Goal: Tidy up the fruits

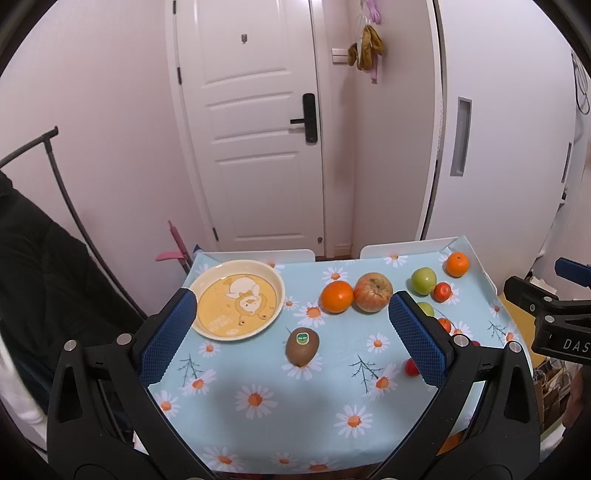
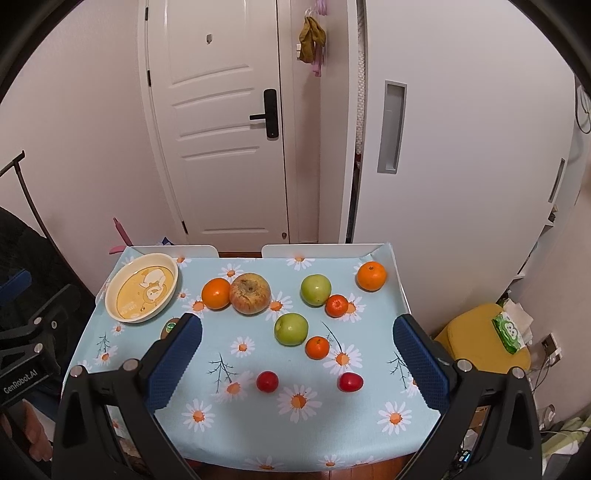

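This is a home, an entry area of a flat by the look of it. A white panelled door (image 2: 218, 122) with a black handle lock (image 2: 269, 113) stands behind a small table (image 2: 258, 435) under a blue daisy-print cloth. Right of the door, clothes hangers with a mustard cloth (image 2: 311, 35) hang on the wall, and further right is a white sliding door (image 2: 461, 147). Lower right of the door, a yellow stool (image 2: 476, 339) holds a tissue pack (image 2: 511, 332). A cartoon plate (image 2: 142, 288) and loose fruit sit on the table.

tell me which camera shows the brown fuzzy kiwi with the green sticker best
The left wrist view: the brown fuzzy kiwi lies whole and unobstructed between the open fingers. In the right wrist view only its sticker edge peeks out behind the blue left finger pad.
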`<action>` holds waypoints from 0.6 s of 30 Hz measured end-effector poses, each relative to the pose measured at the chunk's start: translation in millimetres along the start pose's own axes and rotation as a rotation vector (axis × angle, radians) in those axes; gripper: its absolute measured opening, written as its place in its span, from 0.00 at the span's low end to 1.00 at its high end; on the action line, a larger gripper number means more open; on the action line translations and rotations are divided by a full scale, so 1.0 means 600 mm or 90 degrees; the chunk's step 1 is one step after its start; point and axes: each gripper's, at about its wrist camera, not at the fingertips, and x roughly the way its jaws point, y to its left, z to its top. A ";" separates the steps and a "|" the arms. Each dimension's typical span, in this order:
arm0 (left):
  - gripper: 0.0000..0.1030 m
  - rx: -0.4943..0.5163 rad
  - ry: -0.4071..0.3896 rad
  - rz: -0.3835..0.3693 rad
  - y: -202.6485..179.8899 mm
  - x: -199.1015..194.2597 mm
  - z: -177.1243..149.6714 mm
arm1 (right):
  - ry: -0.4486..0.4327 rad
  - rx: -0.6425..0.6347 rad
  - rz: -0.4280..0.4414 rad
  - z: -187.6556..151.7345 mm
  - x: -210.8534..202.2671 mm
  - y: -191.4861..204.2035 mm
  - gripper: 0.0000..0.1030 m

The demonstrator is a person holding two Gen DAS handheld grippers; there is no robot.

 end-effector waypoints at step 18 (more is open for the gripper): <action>1.00 -0.011 0.005 0.003 -0.004 -0.003 0.001 | 0.001 0.000 0.019 -0.002 -0.003 -0.011 1.00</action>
